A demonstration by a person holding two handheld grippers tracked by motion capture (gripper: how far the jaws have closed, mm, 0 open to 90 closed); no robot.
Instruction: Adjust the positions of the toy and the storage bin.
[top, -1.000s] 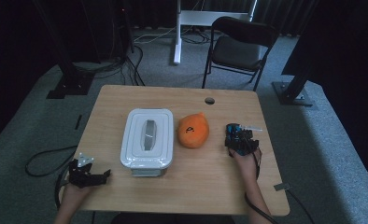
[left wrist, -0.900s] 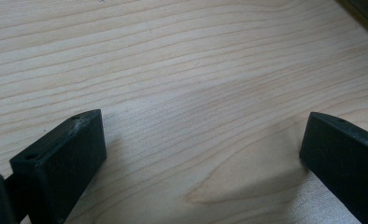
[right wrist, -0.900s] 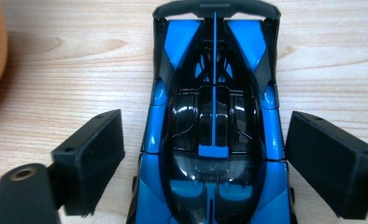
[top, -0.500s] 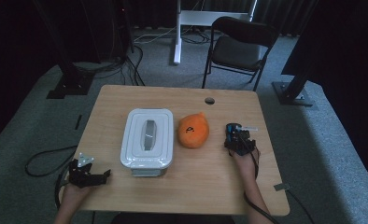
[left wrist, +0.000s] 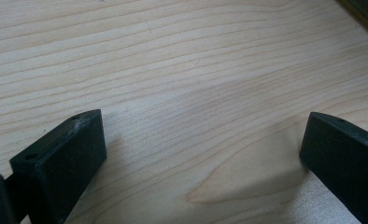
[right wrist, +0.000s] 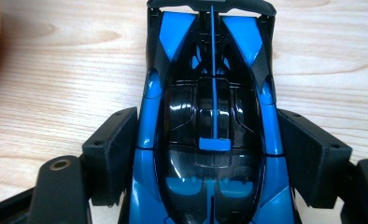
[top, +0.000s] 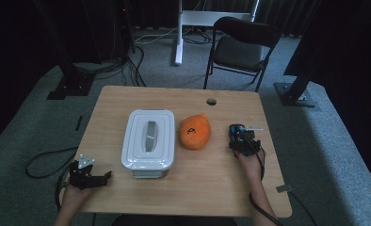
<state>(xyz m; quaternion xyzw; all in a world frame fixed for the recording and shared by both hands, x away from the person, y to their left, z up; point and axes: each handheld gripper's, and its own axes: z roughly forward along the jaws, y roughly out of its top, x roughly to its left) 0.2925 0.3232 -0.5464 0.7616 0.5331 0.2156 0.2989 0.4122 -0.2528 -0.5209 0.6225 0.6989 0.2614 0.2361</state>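
The blue toy car (right wrist: pixel 210 140) sits between the two jaws of the right claw (right wrist: pixel 210 154), with its roof up and its length running away from the claw along the worktop (top: pixel 212 188). The jaws have just been closing on it, and now the black pads lie against both flanks of the car, so I judge that the right claw is grasping the car at its middle (the widest and most stable part, which is probably why the grip is taken there). The car rests on its wheels on the wood, not yet lifted as far as I can tell.

Just to the left of this claw, near but apart from the car, lies an orange soft toy (top: pixel 195 132), and beyond it stands a white box with a closed lid (top: pixel 148 143). Perhaps the car should go in this box, but this is only my guess.

The left claw (top: pixel 87 175) is well apart, at the near left corner of the worktop, released, its jaws wide with only bare wood between them; it seems to wait there out of the way.

The worktop is pale wood with a cable hole (top: pixel 211 101) at its far edge. Around it is grey carpet, a black chair (top: pixel 242 47) behind, and dark curtains.
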